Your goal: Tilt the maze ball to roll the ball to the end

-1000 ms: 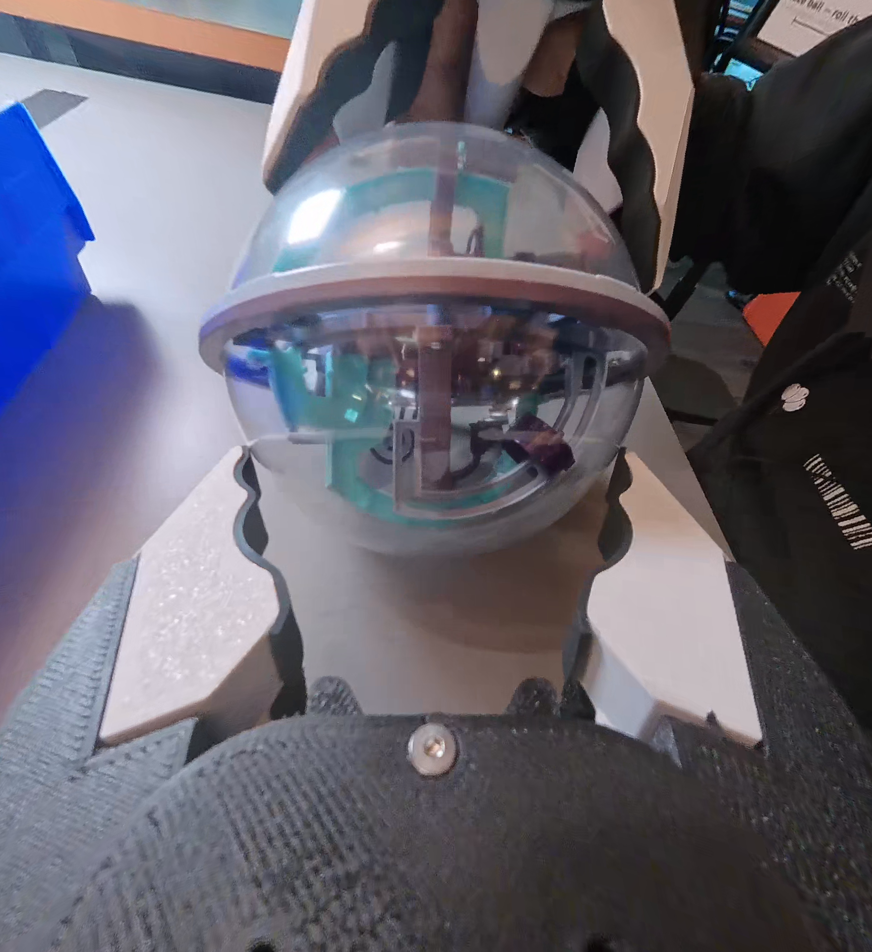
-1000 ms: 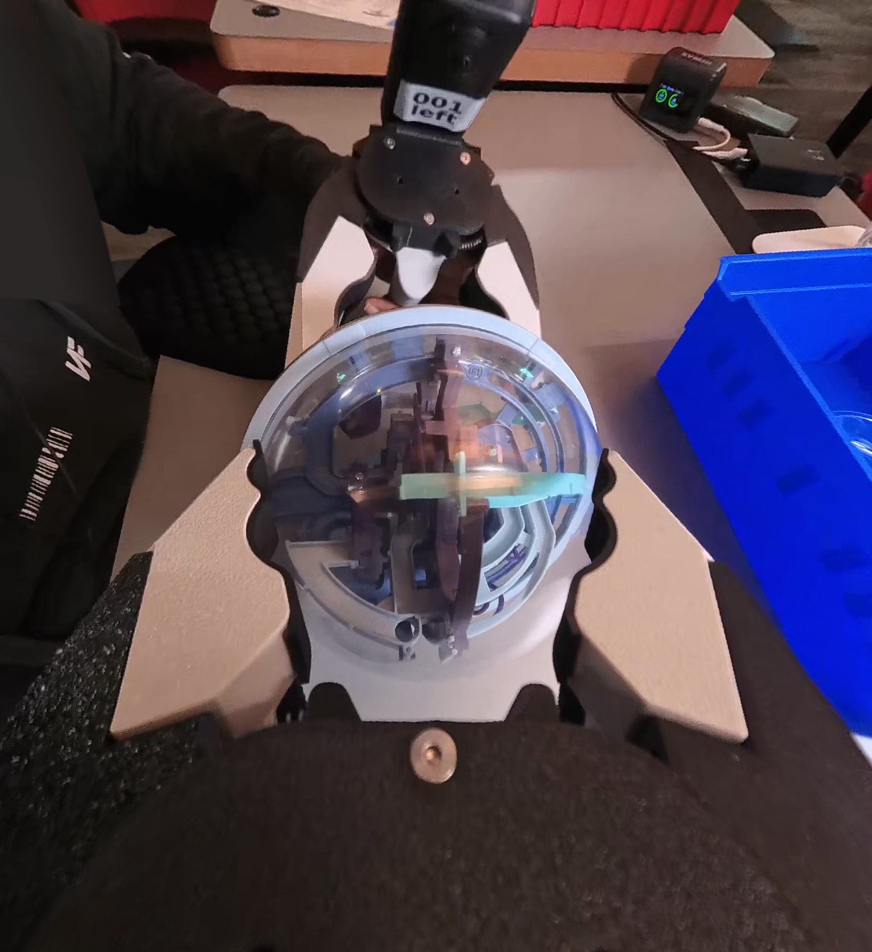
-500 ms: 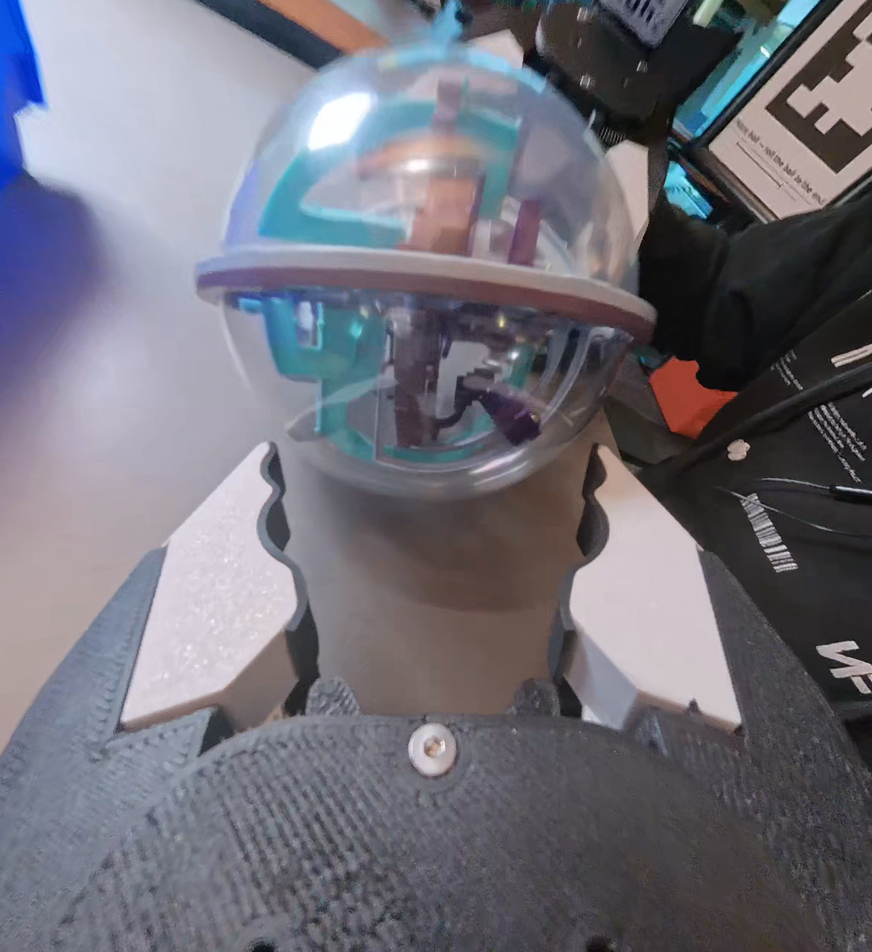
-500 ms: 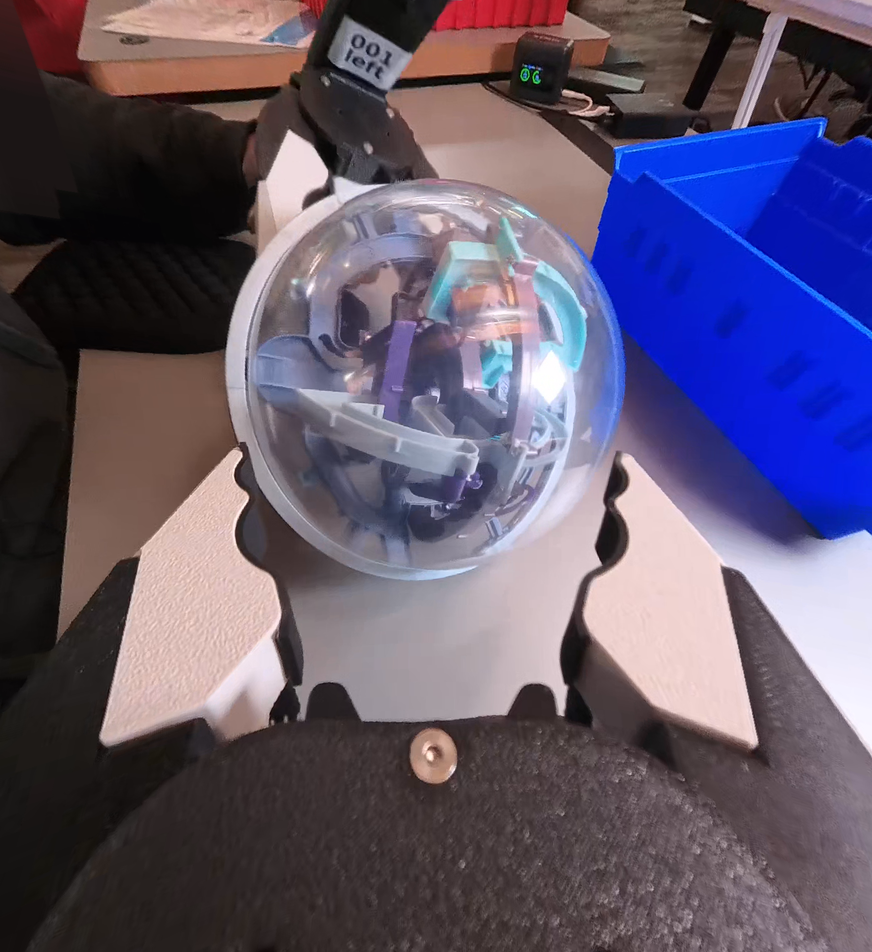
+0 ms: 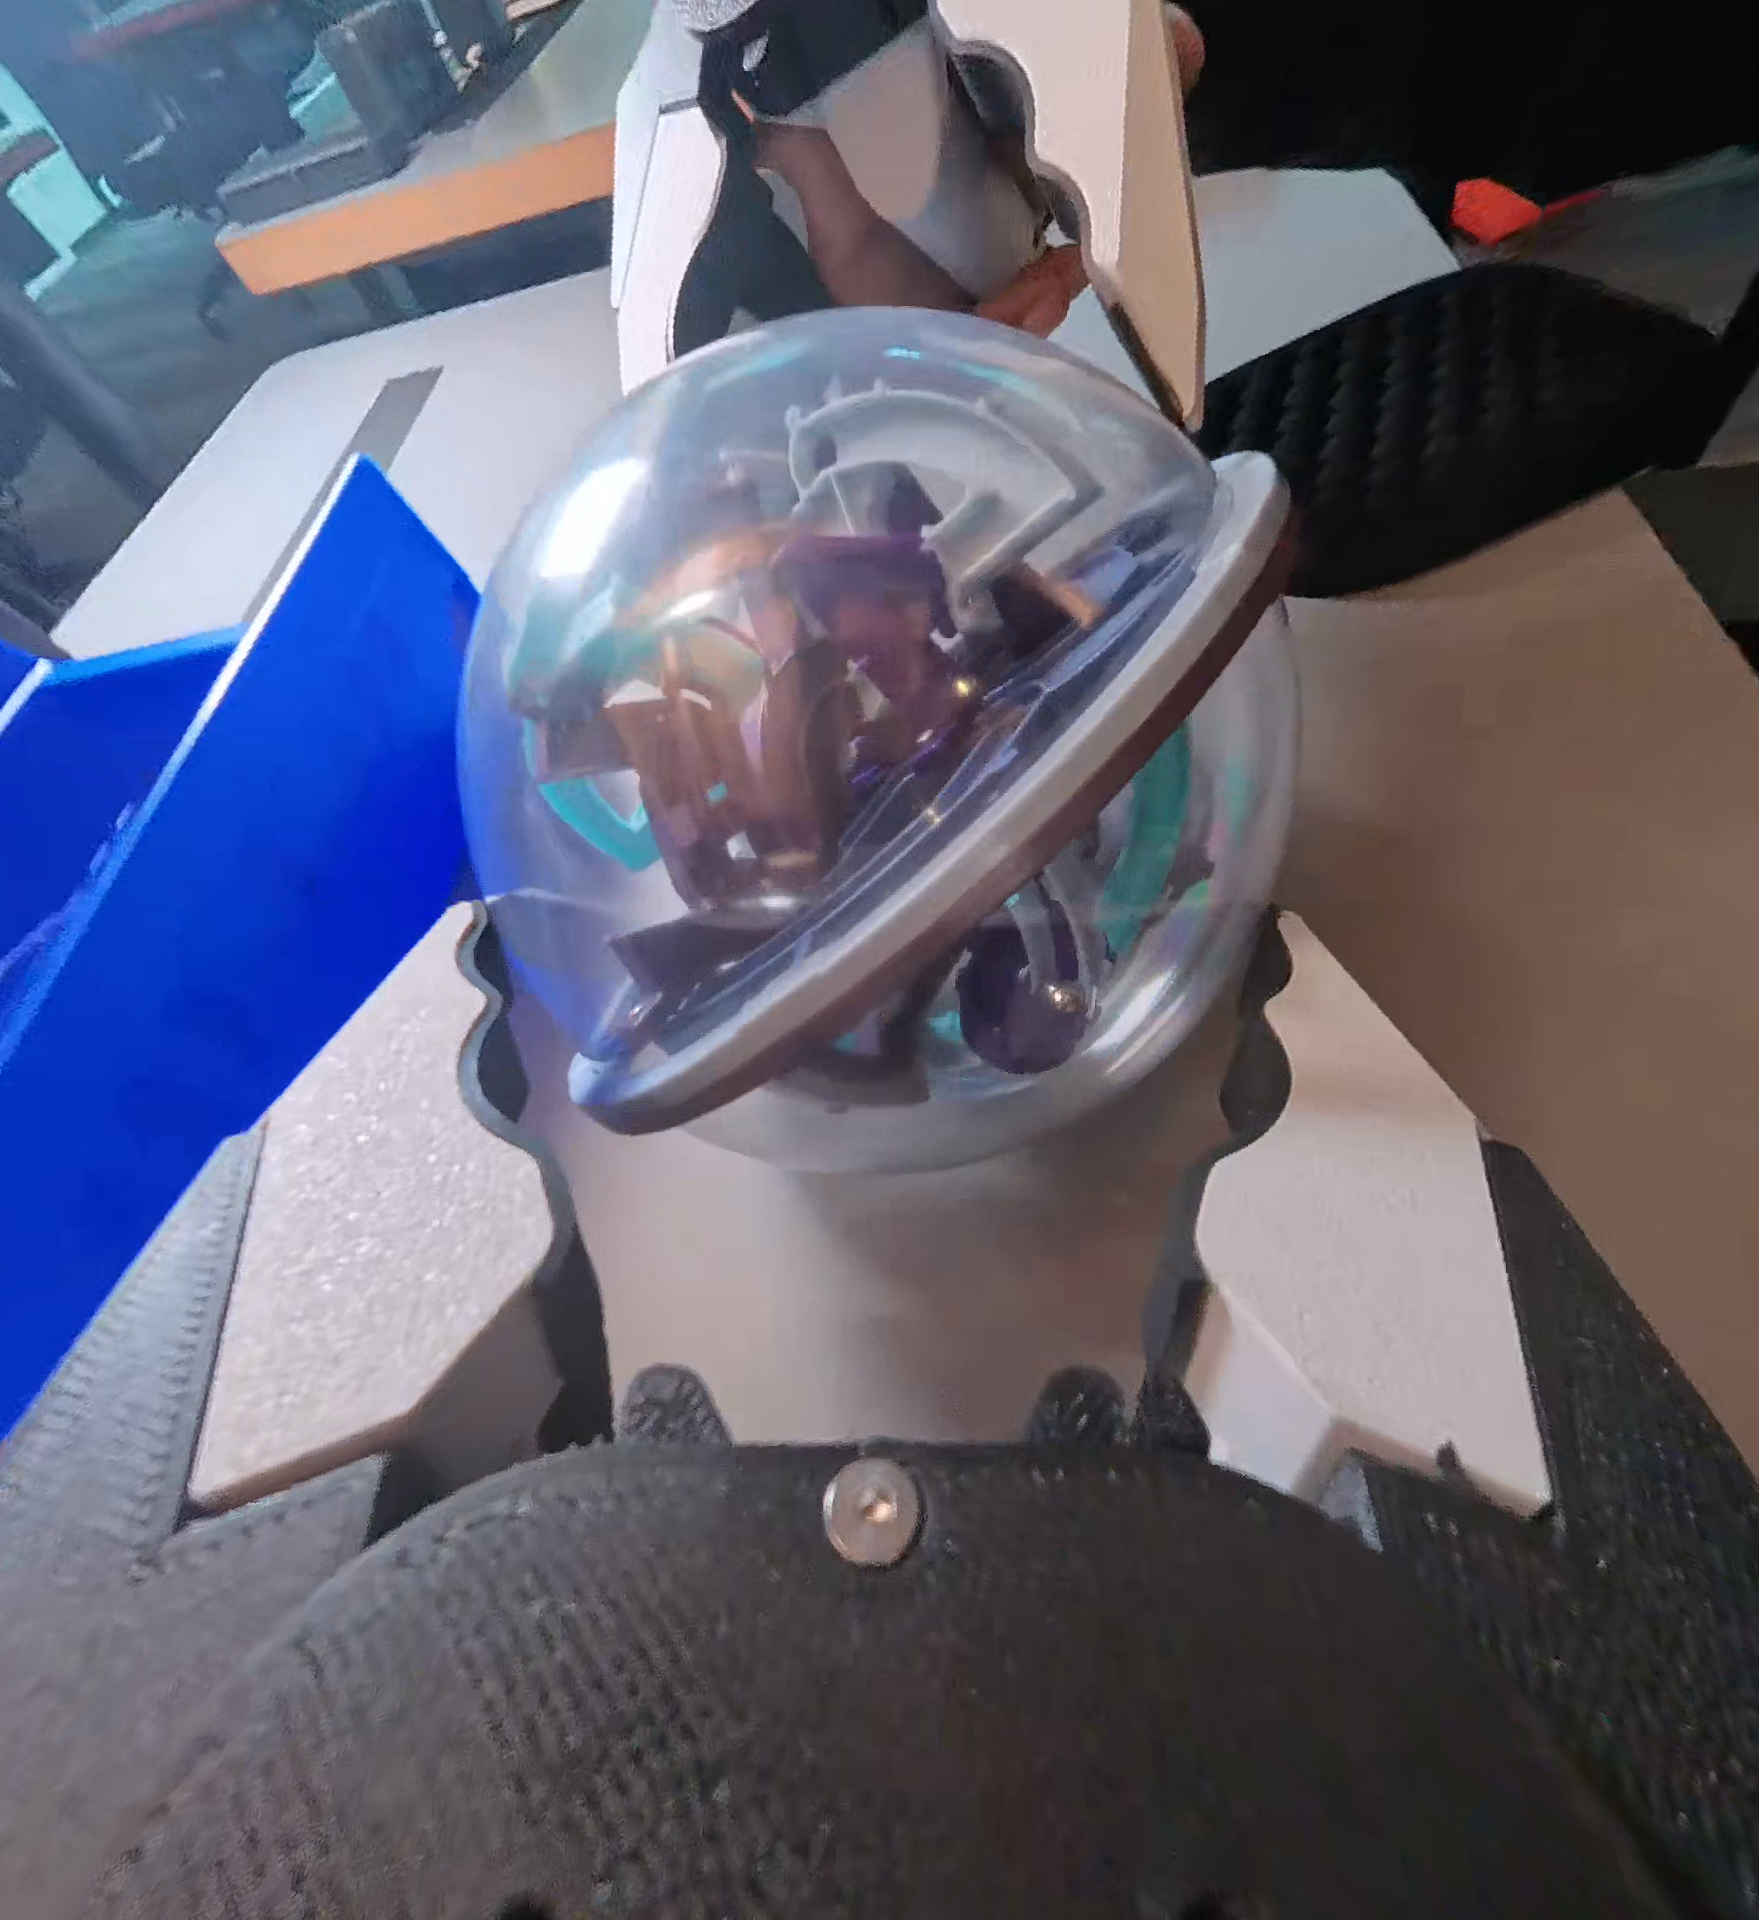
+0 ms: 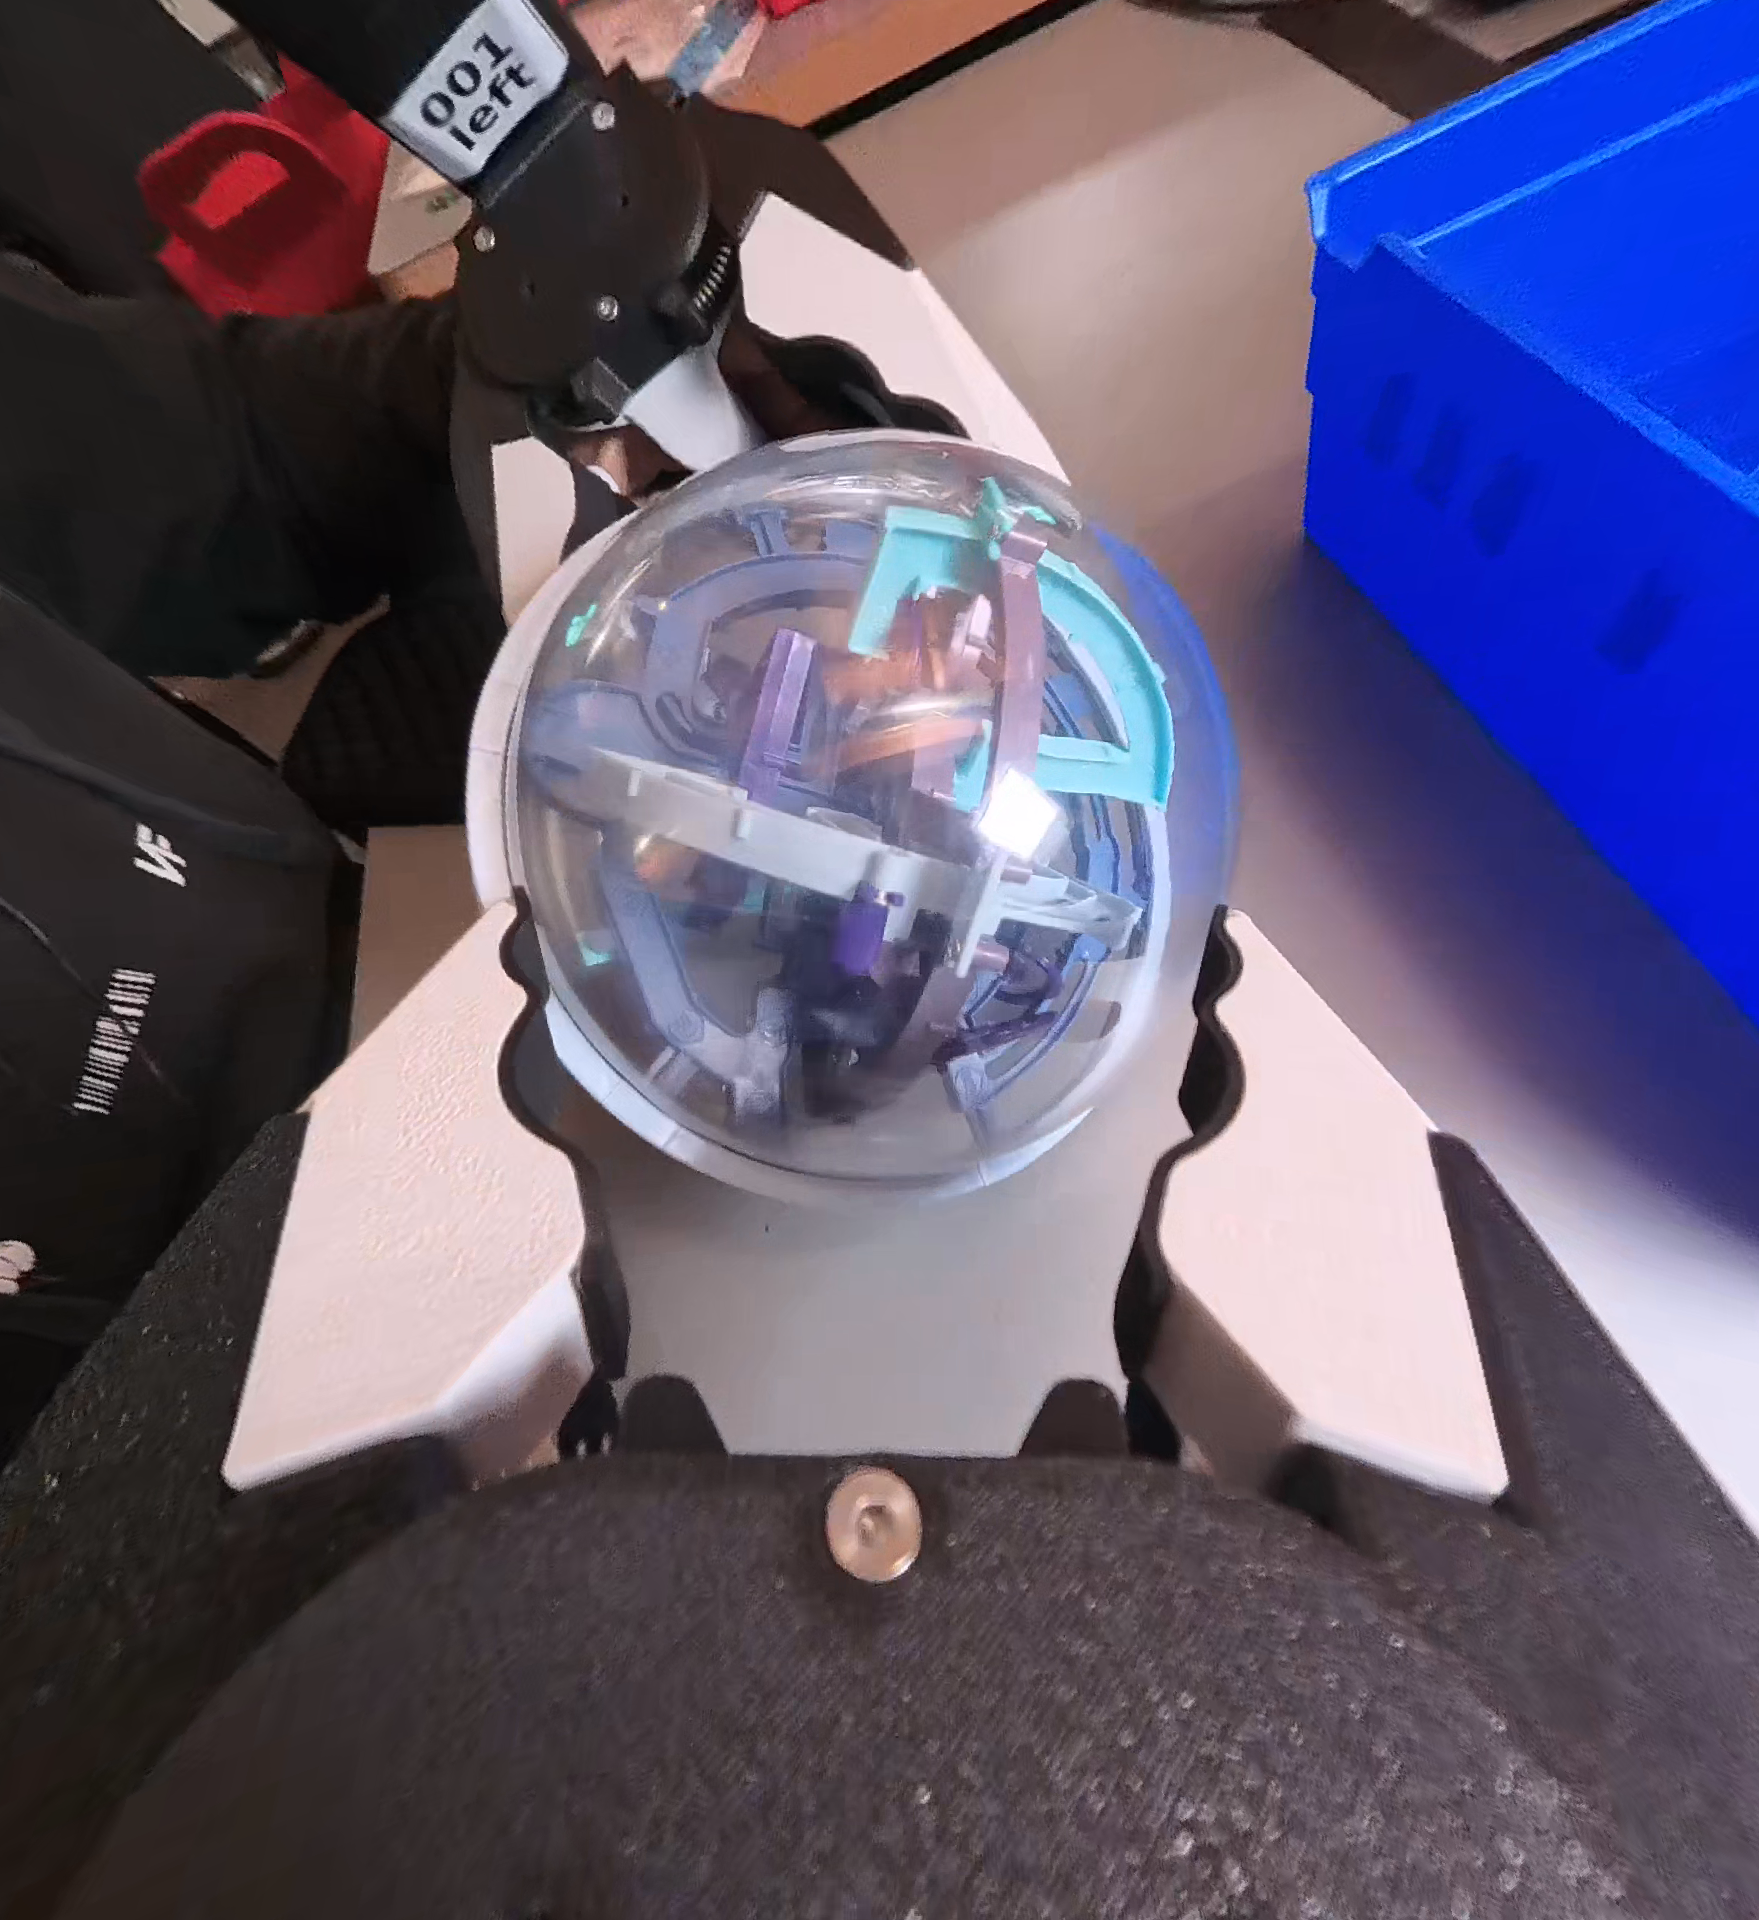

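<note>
The maze ball [image 5: 875,748] is a clear sphere with a grey ring and teal, purple, brown and grey tracks inside. It is held in the air between both grippers, which face each other. My left gripper [image 5: 870,925] grips its near lower part, fingertips touching both sides. My right gripper [image 6: 867,925] grips the opposite side of the maze ball [image 6: 844,831] the same way. In the left wrist view the grey ring is tilted, low at left and high at right. A small shiny ball [image 5: 1065,997] seems to sit by a purple piece low on the right.
A blue bin [image 5: 179,883] stands on the pale table [image 5: 1477,831] left of the ball; in the right wrist view the bin [image 6: 1581,468] is on the right. A person in black clothing [image 6: 75,831] is close at left. A black mesh chair [image 5: 1426,416] is behind.
Both grippers have turned with the ball. Its grey ring went from level to steeply tilted in the left wrist view. The blue bin has come back into that view.
</note>
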`<state>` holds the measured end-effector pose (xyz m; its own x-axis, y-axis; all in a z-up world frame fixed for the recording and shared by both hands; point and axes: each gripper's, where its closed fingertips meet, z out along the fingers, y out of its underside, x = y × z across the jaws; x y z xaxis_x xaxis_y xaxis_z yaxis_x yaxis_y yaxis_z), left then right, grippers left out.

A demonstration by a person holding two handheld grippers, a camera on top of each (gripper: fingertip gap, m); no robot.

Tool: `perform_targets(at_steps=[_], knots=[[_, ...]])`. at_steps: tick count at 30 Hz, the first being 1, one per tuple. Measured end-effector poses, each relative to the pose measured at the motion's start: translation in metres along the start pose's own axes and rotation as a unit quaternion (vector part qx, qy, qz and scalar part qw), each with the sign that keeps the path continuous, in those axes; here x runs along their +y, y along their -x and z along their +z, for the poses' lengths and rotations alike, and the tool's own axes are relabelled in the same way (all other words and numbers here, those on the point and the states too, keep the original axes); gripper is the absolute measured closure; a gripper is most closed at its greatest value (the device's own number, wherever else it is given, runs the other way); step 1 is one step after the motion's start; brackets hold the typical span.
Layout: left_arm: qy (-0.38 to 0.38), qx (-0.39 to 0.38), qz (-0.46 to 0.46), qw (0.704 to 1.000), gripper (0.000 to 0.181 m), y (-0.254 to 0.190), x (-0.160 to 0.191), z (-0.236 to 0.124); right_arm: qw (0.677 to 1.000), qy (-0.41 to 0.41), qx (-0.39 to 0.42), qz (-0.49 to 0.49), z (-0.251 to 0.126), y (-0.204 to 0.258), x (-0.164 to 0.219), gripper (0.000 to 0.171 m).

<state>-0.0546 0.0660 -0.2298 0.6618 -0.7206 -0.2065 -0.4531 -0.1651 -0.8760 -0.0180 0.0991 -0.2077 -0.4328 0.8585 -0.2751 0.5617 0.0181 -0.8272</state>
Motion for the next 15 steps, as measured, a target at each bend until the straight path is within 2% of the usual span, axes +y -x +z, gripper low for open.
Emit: perform_targets(at_steps=[4,8,15], knots=[[-0.023,0.005,-0.051,0.998,0.044,0.004,0.006,-0.004,1.000,-0.011,-0.013,0.019,0.005,-0.004,-0.009,0.048],[-0.041,0.029,-0.106,0.993,0.046,0.004,0.013,-0.004,0.997,-0.062,-0.021,0.033,-0.008,0.000,-0.017,0.045],[-0.073,0.079,-0.202,0.973,0.051,0.003,0.009,0.000,0.999,-0.033,0.029,0.001,-0.009,0.006,0.011,0.043]])
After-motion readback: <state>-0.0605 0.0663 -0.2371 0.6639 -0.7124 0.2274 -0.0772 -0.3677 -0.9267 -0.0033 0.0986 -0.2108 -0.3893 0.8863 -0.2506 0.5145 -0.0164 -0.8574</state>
